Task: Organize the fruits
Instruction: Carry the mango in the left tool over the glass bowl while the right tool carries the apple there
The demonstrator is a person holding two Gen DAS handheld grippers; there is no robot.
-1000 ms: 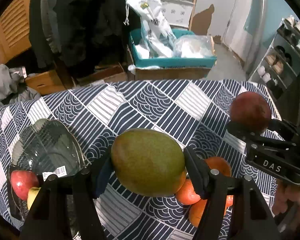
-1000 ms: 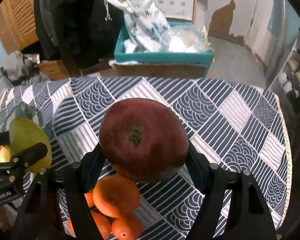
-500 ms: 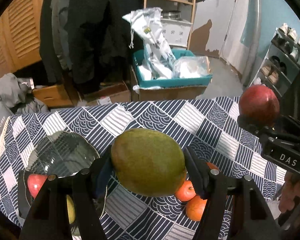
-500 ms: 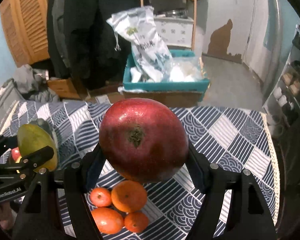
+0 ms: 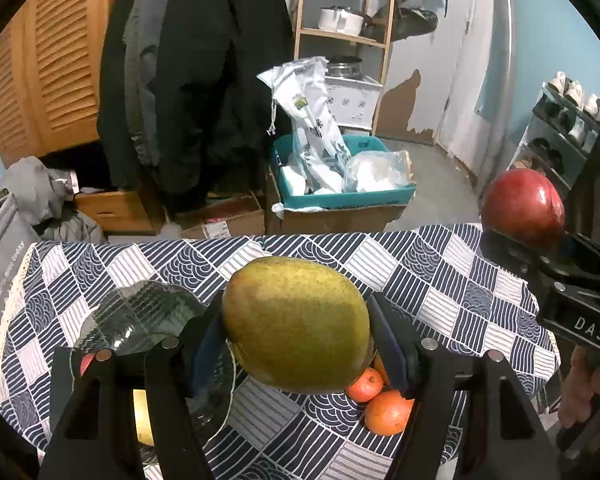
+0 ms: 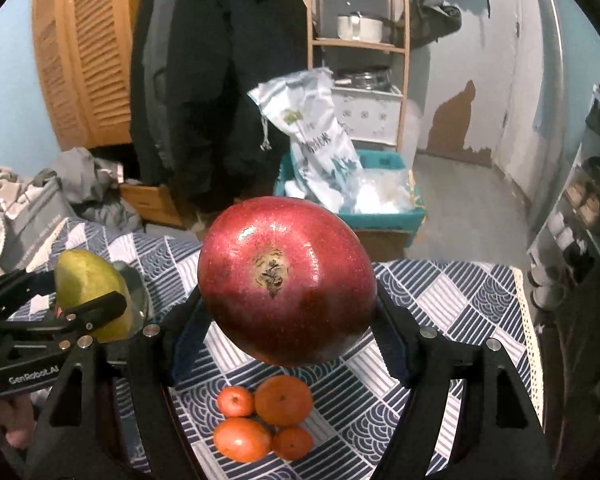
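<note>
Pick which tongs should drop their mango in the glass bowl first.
Left, probably. The left tongs hold the green mango right beside the glass bowl. The right tongs hold the red mango above the oranges, farther from it.

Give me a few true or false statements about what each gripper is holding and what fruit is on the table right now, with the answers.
1. The left gripper holds a green mango. True.
2. The right gripper is empty. False: its fingers clamp a red mango.
3. Four orange fruits lie together on the tablecloth. True.
4. The glass bowl is empty. False: a red fruit shows inside it.
</note>
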